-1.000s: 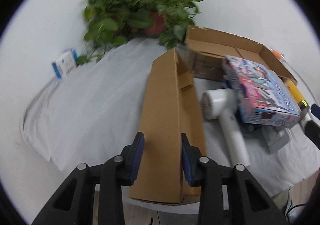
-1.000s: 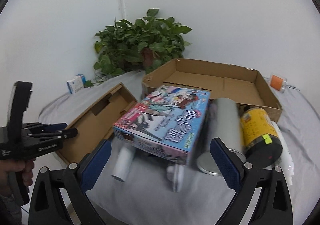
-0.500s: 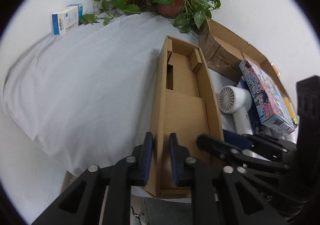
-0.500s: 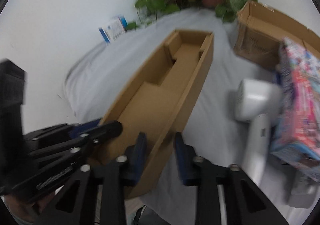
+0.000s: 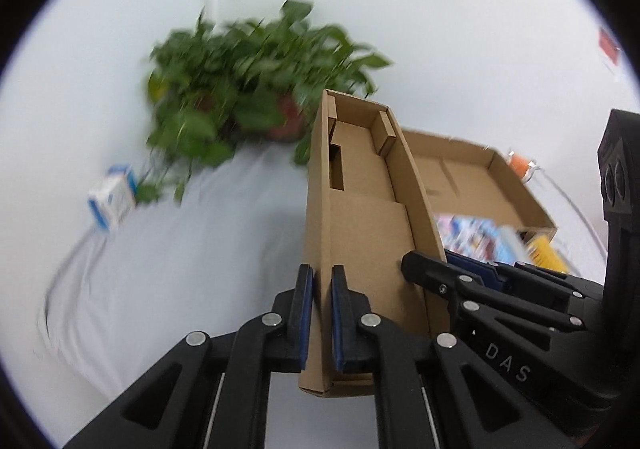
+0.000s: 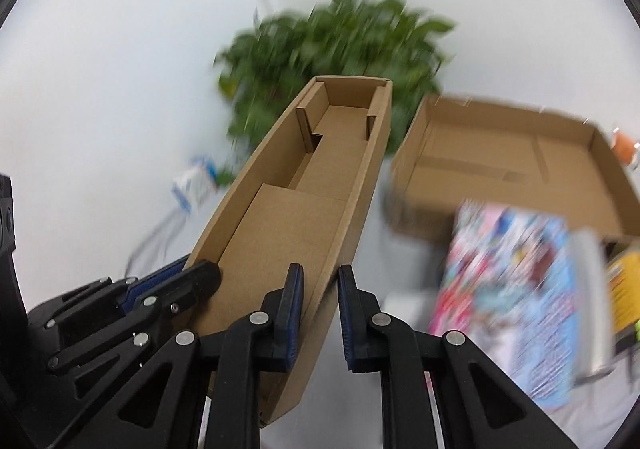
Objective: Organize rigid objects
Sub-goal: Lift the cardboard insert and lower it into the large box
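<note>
Bench (image 5: 168, 249): draped in pale grey cloth; white wall behind.

Wide flat carton (image 6: 500, 165): open top, lying on the bench at the far right, nothing visible inside. No print readable on it.

Potted plant (image 5: 248, 97): at the back by the wall, blurred.

Long narrow tray (image 5: 360, 233): brown cardboard, open side up, held between both tools clear of the cloth. Long axis runs away from the cameras toward the plant, far end raised. Inside only its own folded cardboard insert and end tabs; no contents.

Colourful printed box (image 6: 516, 301): right of the tray, in front of the wide carton; print too blurred to read. Yellow item (image 6: 626, 289) just beside it, label unreadable.

Left tool (image 5: 319, 321): pads clamped on the tray's left wall near its near end.

Right tool (image 6: 318, 319): its jaws have just been closing; they now pinch the tray's right wall. Letters "DAS" readable on its body in the left wrist view.

Small blue-and-white carton (image 5: 112, 201): far left beside the plant, text unreadable.
</note>
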A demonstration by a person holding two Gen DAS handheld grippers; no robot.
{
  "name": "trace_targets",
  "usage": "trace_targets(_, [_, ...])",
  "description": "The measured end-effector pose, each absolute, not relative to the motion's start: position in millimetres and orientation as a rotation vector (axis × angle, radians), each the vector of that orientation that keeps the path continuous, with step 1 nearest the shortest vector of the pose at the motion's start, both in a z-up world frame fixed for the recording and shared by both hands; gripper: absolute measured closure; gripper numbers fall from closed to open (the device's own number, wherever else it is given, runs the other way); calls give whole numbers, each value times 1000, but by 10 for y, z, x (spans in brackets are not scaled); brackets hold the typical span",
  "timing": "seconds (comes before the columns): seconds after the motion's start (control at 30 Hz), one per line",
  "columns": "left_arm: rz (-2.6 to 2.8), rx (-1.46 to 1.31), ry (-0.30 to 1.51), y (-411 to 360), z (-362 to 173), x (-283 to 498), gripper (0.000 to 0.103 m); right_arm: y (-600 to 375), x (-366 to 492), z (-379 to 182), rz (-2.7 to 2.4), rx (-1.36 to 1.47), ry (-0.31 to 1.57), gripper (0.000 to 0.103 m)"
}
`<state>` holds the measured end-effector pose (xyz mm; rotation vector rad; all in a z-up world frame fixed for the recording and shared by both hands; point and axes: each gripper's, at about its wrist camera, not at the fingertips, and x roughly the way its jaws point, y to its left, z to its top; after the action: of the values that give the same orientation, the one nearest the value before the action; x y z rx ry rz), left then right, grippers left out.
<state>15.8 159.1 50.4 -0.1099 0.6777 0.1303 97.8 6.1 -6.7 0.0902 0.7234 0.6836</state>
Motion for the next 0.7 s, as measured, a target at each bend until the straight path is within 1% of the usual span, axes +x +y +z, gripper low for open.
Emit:
trace_targets(0.1, [78,-61,616,1462,780,414,95,-195,1250,281,634,130,661,88])
trace_targets(0.2, [10,-43,592,1375,968,782,95,-382,1570,556,583,146,638,88])
trace_targets(0.37, [-75,-29,612,1273,1074,1541,94,-532,2504,736,520,184,713,89])
trace_targets(0.5, [-120,-29,702,1267,850,2239,94,-546,3336,522,495,232,849,89])
trace_targets(0.6, [-139,-78,806,1383,496,2636,94,-423,3870,143,482,248,987,89])
trace_targets(0.7, [-111,-110,901,1506,117,2917,93,-247,4179,-220,484,232,1090,90])
